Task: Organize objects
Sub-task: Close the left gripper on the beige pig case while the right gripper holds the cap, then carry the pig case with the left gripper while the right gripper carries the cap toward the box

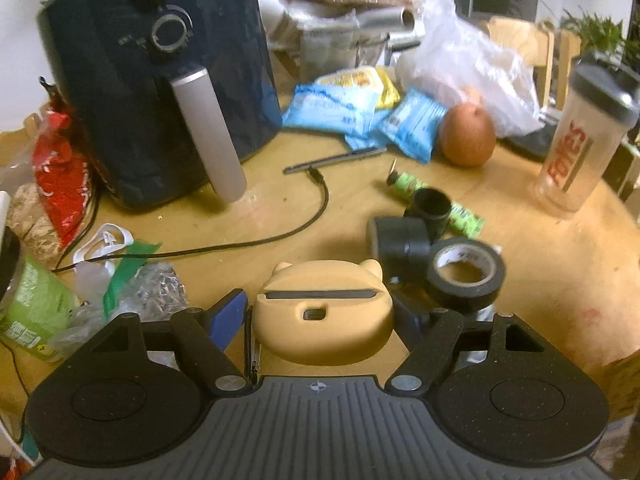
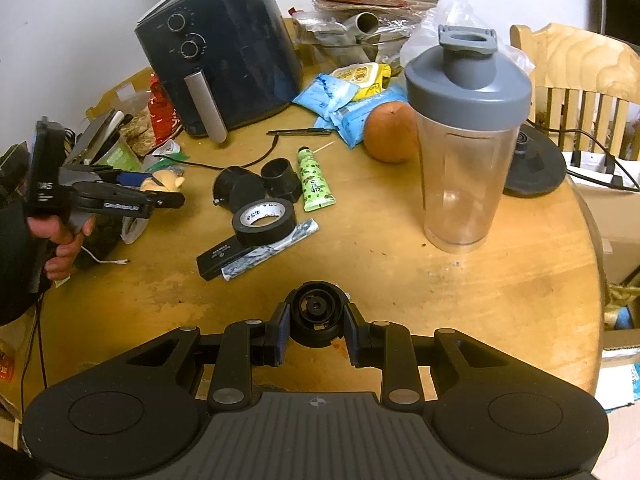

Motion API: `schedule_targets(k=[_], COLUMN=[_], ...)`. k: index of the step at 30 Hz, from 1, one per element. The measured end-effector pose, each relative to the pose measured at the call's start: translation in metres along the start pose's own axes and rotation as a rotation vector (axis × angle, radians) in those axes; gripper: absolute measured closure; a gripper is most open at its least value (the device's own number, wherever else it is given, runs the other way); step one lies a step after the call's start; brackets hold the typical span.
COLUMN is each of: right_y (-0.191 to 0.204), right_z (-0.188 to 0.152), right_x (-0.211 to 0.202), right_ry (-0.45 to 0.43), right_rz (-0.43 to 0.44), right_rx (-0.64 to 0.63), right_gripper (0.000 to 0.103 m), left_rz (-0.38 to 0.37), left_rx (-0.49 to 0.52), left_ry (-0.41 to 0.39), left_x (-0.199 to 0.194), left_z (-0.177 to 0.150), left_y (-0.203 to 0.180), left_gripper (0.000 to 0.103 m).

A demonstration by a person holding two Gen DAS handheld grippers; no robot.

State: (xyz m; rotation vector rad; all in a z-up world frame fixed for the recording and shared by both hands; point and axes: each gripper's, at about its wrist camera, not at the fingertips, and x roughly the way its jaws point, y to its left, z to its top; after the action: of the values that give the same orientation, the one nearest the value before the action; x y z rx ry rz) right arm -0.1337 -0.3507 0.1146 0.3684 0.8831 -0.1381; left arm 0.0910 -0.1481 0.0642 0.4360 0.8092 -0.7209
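A: Left gripper (image 1: 322,312) first. Jaws?

B: Pinching a tan rubbery bear-eared holder with a slot across its top (image 1: 324,316). Blue pads against both sides, held above the desk.

A: Right gripper (image 2: 316,326)?

B: Jaws closed onto a small round black plastic part with a hollow centre (image 2: 316,314), low over the round wooden desk (image 2: 400,280). Cannot tell whether it touches the wood.

A: Just past the left jaws?

B: A roll of black electrical tape (image 1: 464,276), right of the holder; behind it a black plastic pipe fitting with open sockets (image 1: 416,228), touching a green printed tube (image 1: 460,210). In the right wrist view the tape sits on a flat black stick-shaped device (image 2: 220,258) and a pale printed sachet (image 2: 276,246).

A: Left side?

B: Crumpled clear wrapper with a green strip (image 1: 136,284), a green-labelled jar (image 1: 32,304), and a thin black cable (image 1: 280,232) running across the desk.

A: Further out?

B: Dark blue air fryer with a silver handle (image 1: 160,80), red snack bag (image 1: 60,164) beside it. Blue snack packets (image 1: 360,112), a brown round fruit (image 1: 468,136) touching them, a black pen (image 1: 336,160) in front.

A: Right edge?

B: Clear shaker bottle with a grey lid (image 2: 466,140), upright, well apart from the tape pile. Wooden chair (image 2: 580,80) behind the desk.
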Motion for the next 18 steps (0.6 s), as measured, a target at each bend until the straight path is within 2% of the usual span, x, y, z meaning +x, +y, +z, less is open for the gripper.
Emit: schedule_targets(k=[18], right_y=[0.012], right_z=[0.003], right_x=[-0.004], right_ry=[-0.009], right_rz=[0.056], right_rx=[-0.063], right_gripper=[0.072], left_rz=[0.003], left_rx=[-0.125], left_ry=[-0.088], left_x=[-0.08], left_z=[-0.004], left_y=[-0.028], left_gripper=[0.027])
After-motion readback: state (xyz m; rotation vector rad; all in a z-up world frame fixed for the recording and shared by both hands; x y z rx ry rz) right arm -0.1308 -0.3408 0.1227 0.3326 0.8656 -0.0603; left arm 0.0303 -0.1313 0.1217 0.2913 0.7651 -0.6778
